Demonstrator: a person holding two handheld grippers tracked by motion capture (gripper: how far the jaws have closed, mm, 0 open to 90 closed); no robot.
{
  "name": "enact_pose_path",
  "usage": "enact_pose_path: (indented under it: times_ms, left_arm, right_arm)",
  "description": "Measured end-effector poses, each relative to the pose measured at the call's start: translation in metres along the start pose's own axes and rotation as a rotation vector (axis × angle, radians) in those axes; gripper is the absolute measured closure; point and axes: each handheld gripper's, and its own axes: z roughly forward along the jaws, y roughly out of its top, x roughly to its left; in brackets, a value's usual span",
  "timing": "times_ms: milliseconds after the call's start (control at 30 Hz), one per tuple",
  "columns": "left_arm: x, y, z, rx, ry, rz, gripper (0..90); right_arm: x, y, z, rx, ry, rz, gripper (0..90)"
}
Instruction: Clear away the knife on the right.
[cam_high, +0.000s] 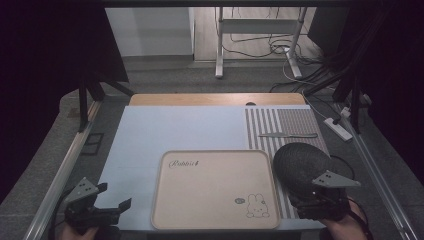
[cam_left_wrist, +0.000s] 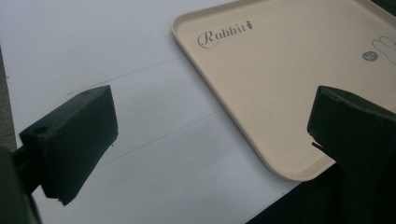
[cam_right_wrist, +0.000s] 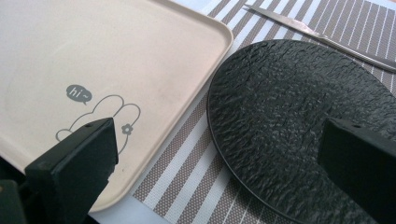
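High view, hidden: the near rim of the black plate (cam_high: 300, 162) is covered by the right hand-held gripper (cam_high: 320, 200); both of the person's hands are cut off by the bottom edge.
High view, dim parts: the far corners are dark, and the cables on the floor beyond the table (cam_high: 215, 99) blur together.
High view, layout: the beige tray (cam_high: 215, 190) sits at the near middle of a pale blue mat (cam_high: 175, 130); the plate lies just beside its right edge on a striped placemat (cam_high: 280, 125), with a knife (cam_high: 287, 135) lying apart behind the plate.
High view, open room: the blue mat is bare behind and left of the tray.
High view, left hand-held gripper (cam_high: 112, 197): jaws spread apart, holding nothing, near the table's front left corner.
Left gripper view, edges: the tray (cam_left_wrist: 280, 93) has its near corner right at the mat's (cam_left_wrist: 93, 46) front edge; the right jaw hides part of it.
Left gripper view, writing: "Rabbit" with a small carrot.
Right gripper view, state: jaws wide apart and empty, over the tray (cam_right_wrist: 93, 46) and the plate (cam_right_wrist: 289, 116).
Right gripper view, writing: a "hi~" bubble above a rabbit drawing, partly hidden by the left jaw.
Right gripper view, cut off: the knife (cam_right_wrist: 322, 35) runs out of frame.
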Motion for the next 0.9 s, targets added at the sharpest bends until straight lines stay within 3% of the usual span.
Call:
enact_pose_path:
  times_ms: [300, 533, 900]
  left_arm:
    - [0.0, 0.0, 0.0, -0.005, 0.004, -0.002, 1.9]
    - [0.0, 0.0, 0.0, -0.009, 0.005, -0.007, 1.9]
    - [0.001, 0.0, 0.0, -0.009, 0.003, -0.011, 1.9]
  right_arm:
    - [-0.012, 0.005, 0.006, -0.038, 0.011, 0.042, 0.0]
    - [-0.018, 0.011, 0.014, -0.023, 0.03, 0.049, 0.0]
    - [-0.028, 0.027, 0.032, -0.03, -0.012, 0.049, 0.0]
